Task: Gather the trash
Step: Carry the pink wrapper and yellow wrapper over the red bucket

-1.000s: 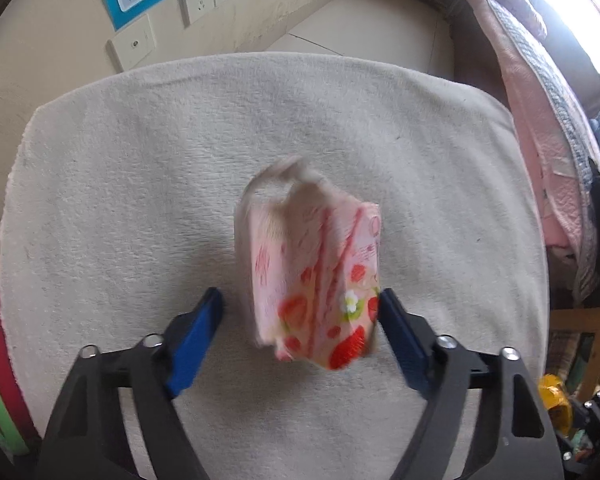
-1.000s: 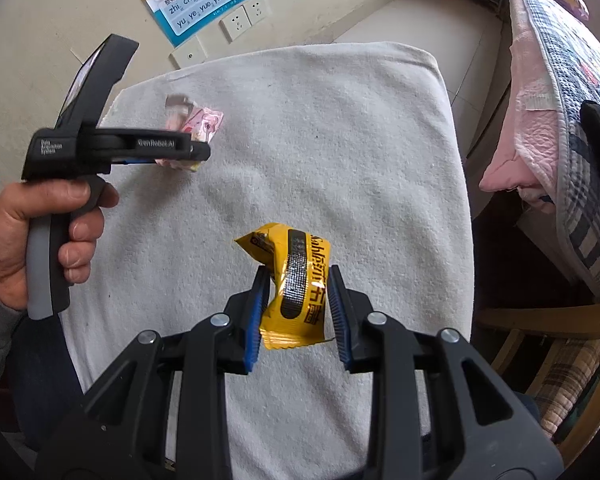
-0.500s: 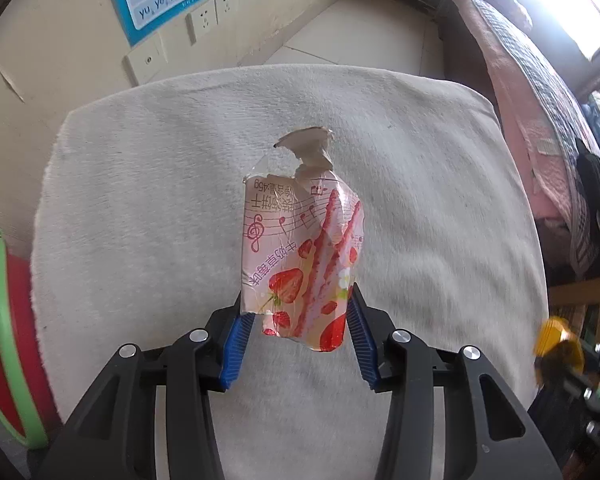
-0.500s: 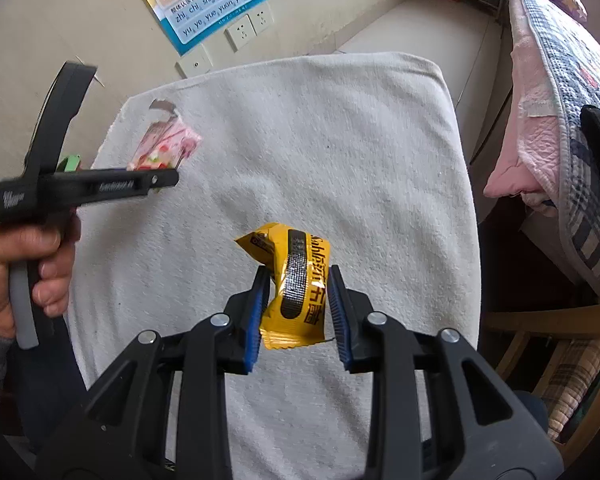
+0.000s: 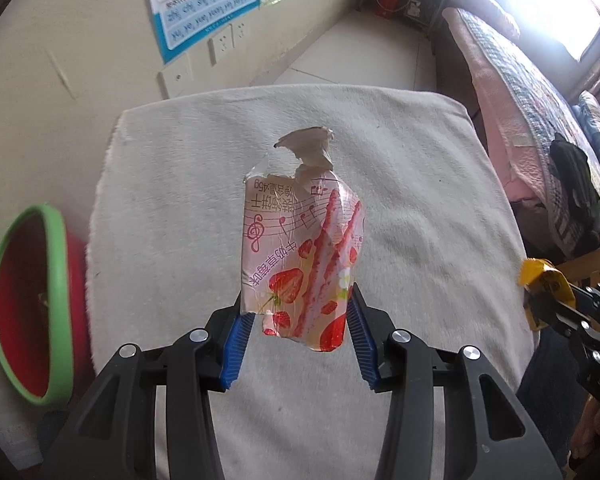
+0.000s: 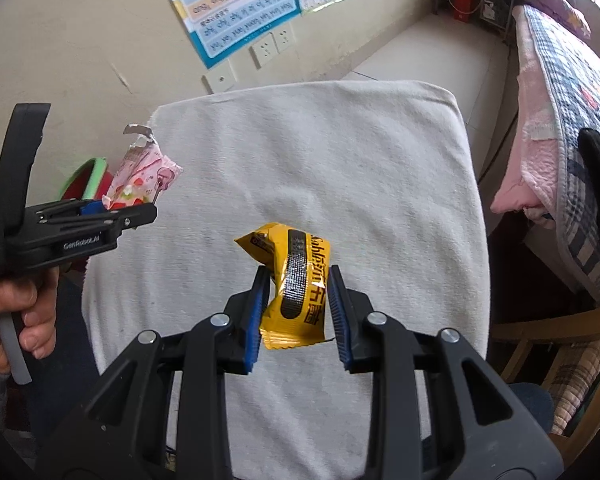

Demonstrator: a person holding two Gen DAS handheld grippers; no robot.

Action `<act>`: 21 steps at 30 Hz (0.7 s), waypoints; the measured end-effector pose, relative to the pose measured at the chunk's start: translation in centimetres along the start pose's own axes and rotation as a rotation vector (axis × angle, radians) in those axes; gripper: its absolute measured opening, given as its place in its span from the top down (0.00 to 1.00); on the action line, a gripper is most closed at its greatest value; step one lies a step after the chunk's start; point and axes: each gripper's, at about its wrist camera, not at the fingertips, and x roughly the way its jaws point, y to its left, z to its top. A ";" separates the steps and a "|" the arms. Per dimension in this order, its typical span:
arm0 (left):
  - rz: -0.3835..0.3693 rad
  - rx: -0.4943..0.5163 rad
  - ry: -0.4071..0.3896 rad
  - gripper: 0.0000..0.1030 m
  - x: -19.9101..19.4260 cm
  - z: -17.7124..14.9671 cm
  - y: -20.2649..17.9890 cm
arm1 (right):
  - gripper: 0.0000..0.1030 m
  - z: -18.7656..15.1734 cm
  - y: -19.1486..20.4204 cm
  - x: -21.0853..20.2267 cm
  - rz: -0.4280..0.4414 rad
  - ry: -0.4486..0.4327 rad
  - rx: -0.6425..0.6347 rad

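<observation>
A torn pink strawberry snack wrapper (image 5: 304,256) hangs above the white towel (image 5: 412,208), and my left gripper (image 5: 298,320) is shut on its lower end. From the right wrist view the same pink wrapper (image 6: 142,180) sticks up out of the left gripper (image 6: 112,210) at the towel's left edge. My right gripper (image 6: 298,292) is shut on a yellow snack packet (image 6: 296,284), held over the middle of the white towel (image 6: 340,152). That yellow packet (image 5: 544,280) also shows at the right edge of the left wrist view.
A red bin with a green rim (image 5: 32,308) stands on the floor left of the towel; the bin's rim (image 6: 86,170) peeks out behind the pink wrapper. Wall sockets (image 5: 224,44) and a poster are behind. A bed with pink bedding (image 6: 540,128) lies to the right.
The left gripper closed on the pink wrapper and lifted it off the towel, moving left towards the bin. The right gripper rose slightly with the yellow packet.
</observation>
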 end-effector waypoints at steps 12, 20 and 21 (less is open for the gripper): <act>0.043 -0.108 -0.084 0.58 -5.4 -3.6 6.4 | 0.71 1.0 7.4 -0.5 0.056 -0.038 -0.114; 0.067 -0.201 -0.124 0.58 -7.9 -5.8 11.0 | 0.71 2.1 12.6 -0.4 0.086 -0.048 -0.206; 0.069 -0.209 -0.128 0.58 -8.1 -6.0 11.5 | 0.71 2.2 13.1 -0.4 0.089 -0.050 -0.216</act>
